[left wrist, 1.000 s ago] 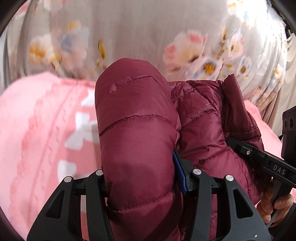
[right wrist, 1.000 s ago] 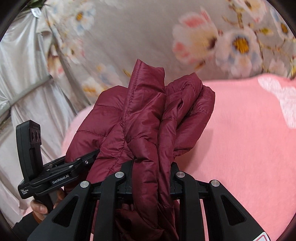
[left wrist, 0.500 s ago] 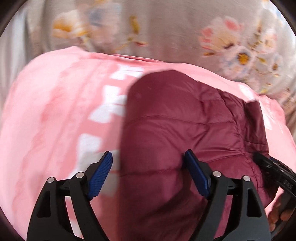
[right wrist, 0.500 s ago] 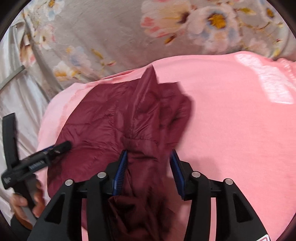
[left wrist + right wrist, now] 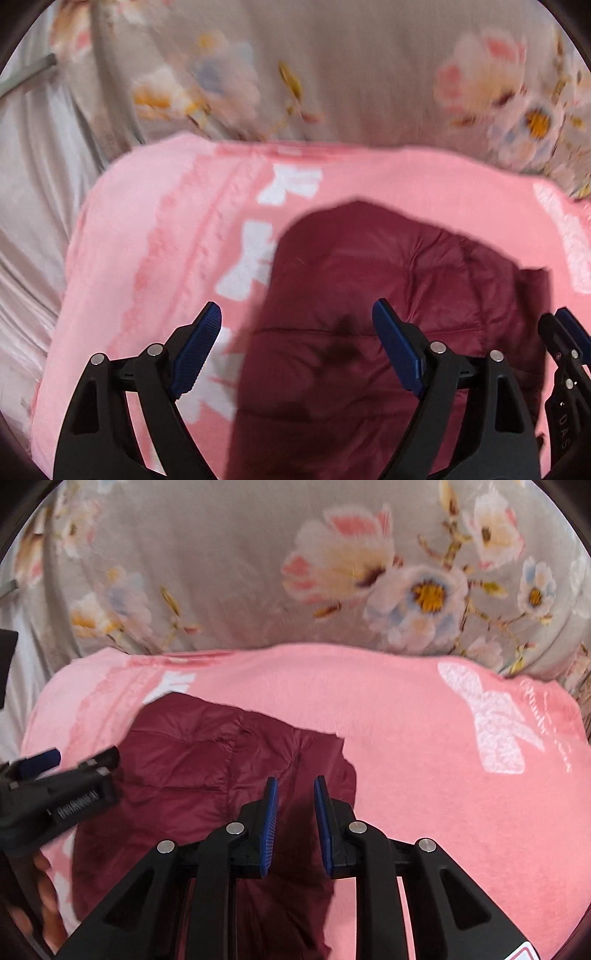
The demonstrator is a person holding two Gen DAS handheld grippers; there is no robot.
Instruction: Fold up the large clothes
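A maroon quilted puffer jacket (image 5: 388, 295) lies folded on a pink blanket (image 5: 166, 229). It also shows in the right wrist view (image 5: 199, 771). My left gripper (image 5: 295, 325) is wide open and empty, hovering above the jacket's left edge. My right gripper (image 5: 293, 794) is open a little and empty, above the jacket's right edge. The right gripper's tip (image 5: 565, 332) shows at the right of the left wrist view. The left gripper (image 5: 59, 775) shows at the left of the right wrist view.
The pink blanket (image 5: 424, 757) carries white bow patterns (image 5: 495, 723) and covers the surface. A grey floral cloth (image 5: 332, 572) rises behind it. Pale silvery fabric (image 5: 33, 206) hangs at the far left.
Both grippers let go of the jacket and opened. The jacket dropped from a held-up bundle to lying flat on the blanket, and both grippers pulled back above it.
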